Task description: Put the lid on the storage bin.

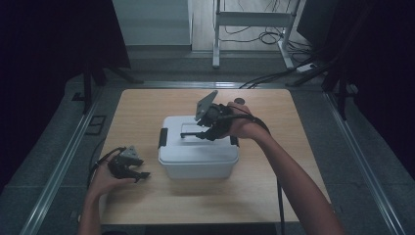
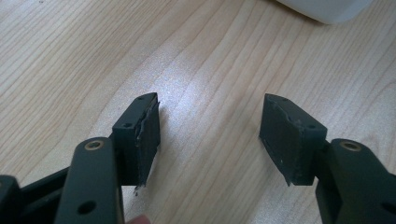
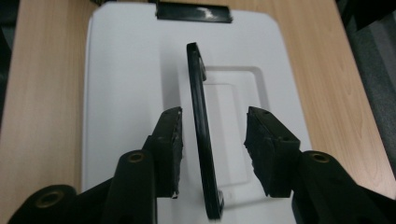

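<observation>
White lidded storage box (image 1: 198,152) mid-table, black latch clips on both short ends. Right gripper (image 3: 212,140) over lid (image 3: 121,93), black carry handle (image 3: 201,135) standing upright between the pads, pads apart, neither pressing on it; nothing held. Looks like release of the handle after a lift or reposition, or else a grip about to be made; hard to say which from a single moment. Left gripper (image 2: 210,135) parked low over bare table (image 2: 70,56) just left of the box, jaws wide, empty, box corner (image 2: 327,7) barely in frame at top. In the high view: right gripper (image 1: 203,132) reaching in from the right side across the lid, left gripper (image 1: 132,169) idle beside the box, not touching it.

Next move, judged: either close on the handle squarely, pads centred on its flat sides, then lift straight; or back out upward without snagging handle, then go for a latch (image 3: 194,11). Left gripper likely needed for steadying the box wall.
</observation>
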`<state>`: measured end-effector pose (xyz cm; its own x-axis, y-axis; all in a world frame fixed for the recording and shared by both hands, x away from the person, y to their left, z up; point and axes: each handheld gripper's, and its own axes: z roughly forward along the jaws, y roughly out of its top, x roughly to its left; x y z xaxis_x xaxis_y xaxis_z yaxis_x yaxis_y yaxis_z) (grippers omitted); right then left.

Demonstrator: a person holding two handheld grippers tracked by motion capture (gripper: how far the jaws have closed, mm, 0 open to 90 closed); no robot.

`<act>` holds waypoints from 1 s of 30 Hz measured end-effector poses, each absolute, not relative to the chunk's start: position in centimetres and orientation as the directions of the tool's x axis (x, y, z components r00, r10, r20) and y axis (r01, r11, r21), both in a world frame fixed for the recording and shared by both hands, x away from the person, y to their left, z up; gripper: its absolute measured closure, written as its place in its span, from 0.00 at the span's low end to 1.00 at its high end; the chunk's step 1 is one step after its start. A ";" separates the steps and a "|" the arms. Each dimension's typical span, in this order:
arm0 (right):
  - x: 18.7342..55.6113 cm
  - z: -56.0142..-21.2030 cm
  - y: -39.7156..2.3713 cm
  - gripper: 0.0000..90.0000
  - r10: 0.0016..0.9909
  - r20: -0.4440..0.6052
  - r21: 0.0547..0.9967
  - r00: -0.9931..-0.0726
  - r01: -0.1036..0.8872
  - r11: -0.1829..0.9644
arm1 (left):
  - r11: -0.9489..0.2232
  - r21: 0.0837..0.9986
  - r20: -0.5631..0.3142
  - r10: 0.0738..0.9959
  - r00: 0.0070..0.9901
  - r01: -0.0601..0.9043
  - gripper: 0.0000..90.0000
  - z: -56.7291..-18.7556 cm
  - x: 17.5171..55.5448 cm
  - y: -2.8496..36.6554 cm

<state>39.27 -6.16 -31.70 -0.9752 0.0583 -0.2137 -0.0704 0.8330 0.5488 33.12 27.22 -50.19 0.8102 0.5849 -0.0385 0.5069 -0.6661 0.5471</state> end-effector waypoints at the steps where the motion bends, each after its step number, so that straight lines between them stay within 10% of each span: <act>1: 39.2 -31.5 -6.7 0.61 0.082 -0.203 0.576 -0.976 -0.051 0.816 | -0.667 0.546 -0.038 0.584 0.811 0.506 0.42 -50.2 33.1 27.2; 30: 38.3 -36.6 -24.1 0.53 0.526 -0.064 0.791 -0.848 0.278 0.546 | -0.660 0.556 -0.038 0.587 0.809 0.505 0.42 -50.3 33.4 26.8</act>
